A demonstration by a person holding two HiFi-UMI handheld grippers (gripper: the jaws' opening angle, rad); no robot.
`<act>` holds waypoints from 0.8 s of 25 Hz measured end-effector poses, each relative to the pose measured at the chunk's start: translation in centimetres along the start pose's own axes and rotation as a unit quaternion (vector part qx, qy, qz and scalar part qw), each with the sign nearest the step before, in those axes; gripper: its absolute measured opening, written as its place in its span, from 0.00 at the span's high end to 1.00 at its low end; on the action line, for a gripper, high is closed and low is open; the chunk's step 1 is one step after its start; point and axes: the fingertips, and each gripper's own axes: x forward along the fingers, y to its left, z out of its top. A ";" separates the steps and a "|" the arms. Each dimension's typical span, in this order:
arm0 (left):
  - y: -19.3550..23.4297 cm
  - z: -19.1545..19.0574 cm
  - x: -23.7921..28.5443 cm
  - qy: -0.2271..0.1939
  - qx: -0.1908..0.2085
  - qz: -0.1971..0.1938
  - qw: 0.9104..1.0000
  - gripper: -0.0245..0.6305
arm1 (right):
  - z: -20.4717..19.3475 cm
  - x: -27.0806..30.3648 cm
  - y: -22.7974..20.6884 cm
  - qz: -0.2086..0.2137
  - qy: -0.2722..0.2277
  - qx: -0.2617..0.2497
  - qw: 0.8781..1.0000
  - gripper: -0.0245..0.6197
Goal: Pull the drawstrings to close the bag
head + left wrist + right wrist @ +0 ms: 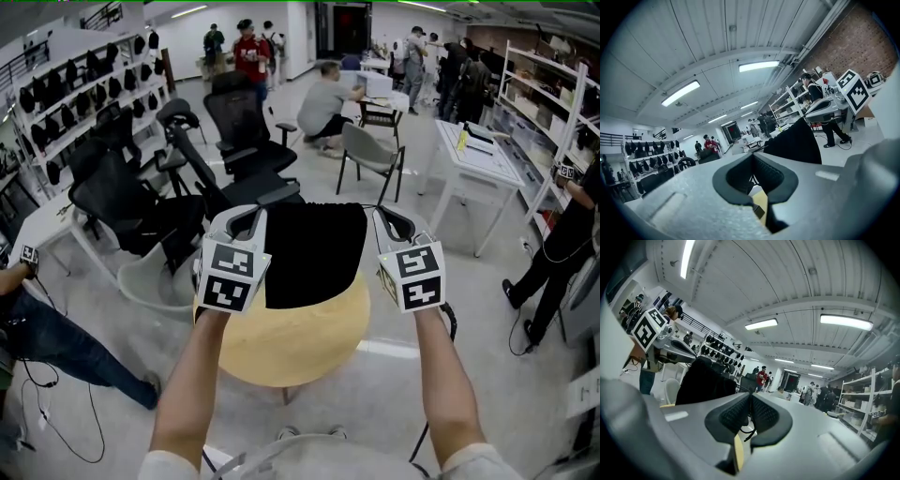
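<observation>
A black drawstring bag (314, 253) hangs spread between my two grippers, over a round yellow table (291, 352). My left gripper (246, 214) is at the bag's upper left corner with its jaws shut. A thin drawstring runs from that corner into them. At the upper right corner, my right gripper (389, 217) is shut on the other drawstring. In the right gripper view a black cord (749, 427) dangles from the closed pads of the right gripper (751, 397), with the bag (705, 380) to the left. The left gripper view shows the left gripper (752, 157) closed and the bag (797, 143) to the right.
Black office chairs (141, 202) crowd the floor behind and left of the table. A grey chair (370, 155) and a white table (478, 159) stand beyond it, with shelves (553, 103) on the right. People stand at both edges and farther back.
</observation>
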 end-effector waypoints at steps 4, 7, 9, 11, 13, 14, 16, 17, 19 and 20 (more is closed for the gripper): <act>0.9 -0.3 -0.2 -0.002 -0.003 0.012 1.000 0.96 | -0.3 0.2 -0.2 -0.011 0.004 0.009 1.000 0.94; 1.5 -0.6 -0.4 -0.002 -0.007 0.021 1.000 0.96 | -0.8 0.2 -0.6 -0.023 0.009 0.017 1.000 0.94; 1.6 -0.8 -0.5 0.000 -0.013 0.022 1.000 0.96 | -1.1 0.0 -1.0 -0.032 0.015 0.024 0.999 0.94; 1.8 -1.3 -0.6 0.003 -0.018 0.021 1.000 0.96 | -1.5 -0.1 -1.4 -0.040 0.020 0.027 0.999 0.94; 2.0 -1.7 -0.7 0.007 -0.021 0.022 1.000 0.96 | -1.6 -0.3 -1.6 -0.046 0.022 0.030 0.998 0.94; 2.2 -1.9 -0.8 0.009 -0.022 0.023 0.999 0.96 | -1.6 -0.4 -1.7 -0.048 0.022 0.032 0.998 0.94; 2.5 -2.2 -0.8 0.009 -0.025 0.027 0.999 0.96 | -1.7 -0.3 -2.0 -0.054 0.024 0.036 0.998 0.94; 2.7 -2.2 -0.7 0.008 -0.026 0.029 0.999 0.96 | -1.8 -0.3 -2.2 -0.056 0.023 0.040 0.997 0.94; 2.9 -2.2 -0.7 0.004 -0.028 0.035 0.999 0.96 | -2.0 -0.4 -2.7 -0.062 0.021 0.047 0.997 0.94; 2.9 -2.2 -0.8 0.002 -0.032 0.037 0.999 0.96 | -2.1 -0.5 -2.9 -0.065 0.020 0.048 0.996 0.94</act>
